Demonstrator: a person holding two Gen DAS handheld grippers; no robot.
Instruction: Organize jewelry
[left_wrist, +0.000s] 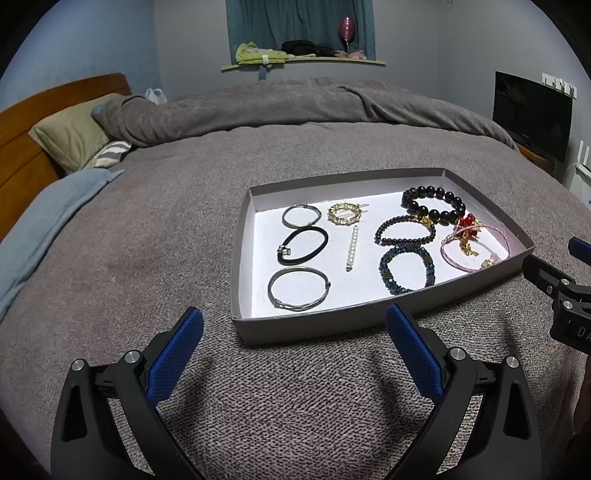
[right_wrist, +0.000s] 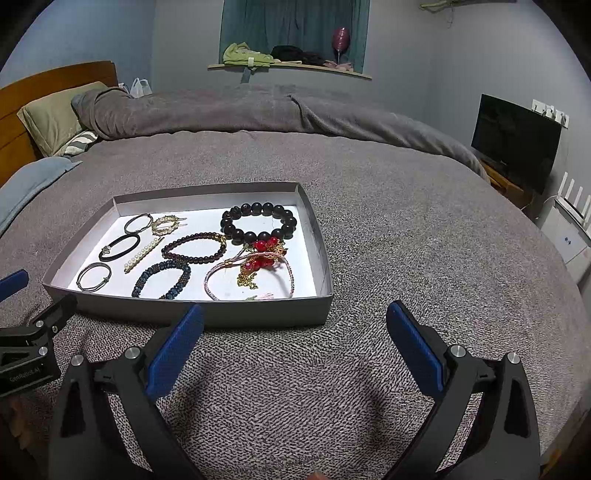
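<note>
Tools (left_wrist: 294, 341) (right_wrist: 294, 339) both wide open, empty; you'll drag the chain (right_wrist: 248, 277) if you snag that red-bead tangle (right_wrist: 264, 254).

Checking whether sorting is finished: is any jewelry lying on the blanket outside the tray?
No: in the right wrist view every piece sits inside the tray, and the blanket around it is bare.

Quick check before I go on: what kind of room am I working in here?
Most likely a bedroom. The jewelry tray sits on a made bed with a grey blanket, a pillow lies against a wooden headboard, and a dark screen stands by the wall.
</note>
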